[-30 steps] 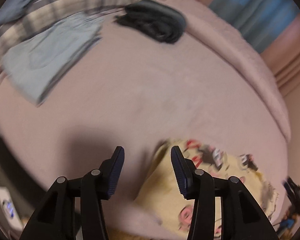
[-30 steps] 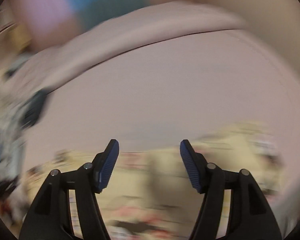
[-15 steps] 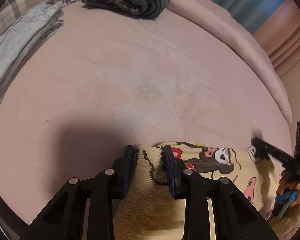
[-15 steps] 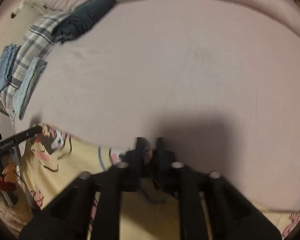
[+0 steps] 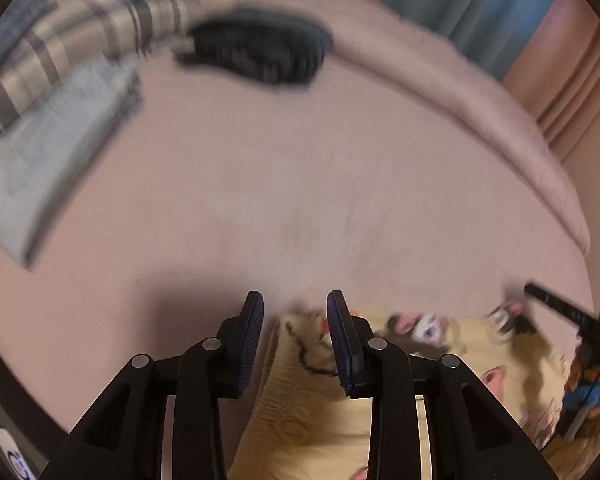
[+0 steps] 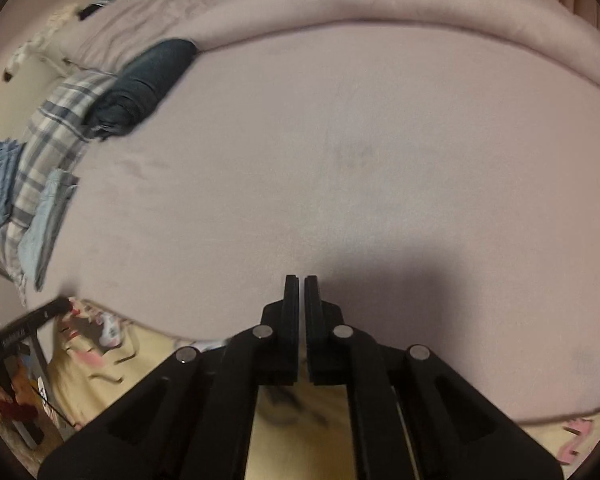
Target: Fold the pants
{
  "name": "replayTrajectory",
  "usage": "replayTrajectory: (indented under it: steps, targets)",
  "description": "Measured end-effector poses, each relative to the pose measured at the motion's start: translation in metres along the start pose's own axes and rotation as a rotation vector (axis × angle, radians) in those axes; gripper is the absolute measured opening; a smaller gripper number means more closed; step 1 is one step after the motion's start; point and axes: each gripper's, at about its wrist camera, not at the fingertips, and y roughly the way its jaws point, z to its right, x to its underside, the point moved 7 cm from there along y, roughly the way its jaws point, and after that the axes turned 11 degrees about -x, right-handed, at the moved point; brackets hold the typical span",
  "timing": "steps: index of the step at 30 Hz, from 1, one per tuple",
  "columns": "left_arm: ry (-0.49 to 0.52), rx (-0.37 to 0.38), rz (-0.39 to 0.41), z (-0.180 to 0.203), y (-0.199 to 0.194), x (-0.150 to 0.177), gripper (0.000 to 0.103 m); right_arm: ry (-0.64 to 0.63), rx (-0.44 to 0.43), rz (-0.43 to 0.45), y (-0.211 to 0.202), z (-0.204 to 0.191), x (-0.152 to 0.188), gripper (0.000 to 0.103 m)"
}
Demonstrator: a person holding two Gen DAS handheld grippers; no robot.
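Hovering over the near edge of the pink bed point(image 5: 300, 184), the left gripper point(image 5: 295, 334) stood released in the left wrist view, its two blue-padded fingers point(image 5: 250, 340) spread apart with the gathered waistband of the yellow printed pants point(image 5: 308, 408) lying below the gap, not clamped. The pants spread along the bed's near edge and ran off toward the right, where the right gripper point(image 5: 560, 312) showed as a dark bar at the cloth's far end. The picture was blurred, yet a folded light blue garment point(image 5: 48, 168) lay at the bed's left side, a plaid cloth point(image 5: 80, 48) beyond it toward the far left corner, and a dark folded bundle point(image 5: 260, 56) near the far edge. Blue and pink curtains point(image 5: 480, 12) hung behind the bed. In the right wrist view the right gripper point(image 6: 302, 292) was clenched, the fingers nearly touching with only a thin slit between them; whether cloth sat in that slit could not be told — the yellow pants point(image 6: 300, 432) lay directly beneath the fingers and stretched along the near edge to both sides. The left gripper point(image 6: 40, 316) reached in at the left, over the pants' printed end. The dark bundle point(image 6: 144, 84), plaid cloth point(image 6: 56, 128) and light blue garment point(image 6: 44, 220) lay along the bed's left side — well apart from the pants.
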Motion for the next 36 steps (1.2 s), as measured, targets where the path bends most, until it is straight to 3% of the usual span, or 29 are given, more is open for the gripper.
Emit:
replayTrajectory:
  steps: [2,5,8,10,12,18,20,22,24,25,26,30,33,36]
  targets:
    - [-0.002,0.065,0.043,0.013,-0.019,0.003,0.031,-0.010,-0.048,0.010,-0.013,-0.011,0.008,0.005]
    - [0.085,0.165,-0.002,0.050,-0.021,0.031,0.031,-0.011,-0.087,-0.050,-0.001,-0.024,0.030,0.005]
    - [0.190,0.119,-0.076,0.074,0.000,0.069,0.029,-0.020,-0.001,-0.107,0.033,-0.022,0.045,0.004]
    - [0.217,0.019,-0.146,0.069,0.023,0.098,0.022,-0.043,0.036,-0.075,0.048,-0.019,0.043,0.000]
    - [0.201,0.011,-0.099,0.059,0.021,0.108,0.018,-0.038,0.042,-0.048,0.053,-0.020,0.038,0.000]
    - [0.163,-0.044,-0.144,0.043,-0.002,0.129,0.015,-0.034,0.043,-0.015,0.056,-0.024,0.028,0.000]
    - [0.170,-0.062,-0.161,0.043,-0.010,0.134,0.015,-0.020,0.029,-0.022,0.037,-0.019,0.030,0.001]
    - [0.154,-0.001,-0.165,0.051,-0.025,0.133,0.015,-0.006,0.006,-0.003,0.012,-0.020,0.031,0.006]
    - [0.152,0.113,-0.150,0.074,-0.044,0.131,0.015,-0.023,-0.005,0.021,-0.017,-0.023,0.039,0.029]
    - [0.157,0.144,-0.156,0.078,-0.050,0.133,0.015,-0.023,-0.012,0.020,-0.035,-0.021,0.050,0.050]
    - [0.162,0.163,-0.170,0.085,-0.052,0.135,0.015,-0.007,-0.013,0.023,-0.053,-0.016,0.063,0.055]
    - [0.217,0.286,-0.291,0.121,-0.045,0.157,0.015,0.082,-0.029,-0.015,-0.092,0.005,0.127,0.055]
    - [0.268,0.294,-0.339,0.144,-0.037,0.176,0.015,0.137,-0.037,-0.050,-0.103,0.012,0.173,0.055]
    - [0.257,0.295,-0.412,0.156,-0.024,0.186,0.015,0.159,-0.046,-0.072,-0.101,0.009,0.200,0.055]
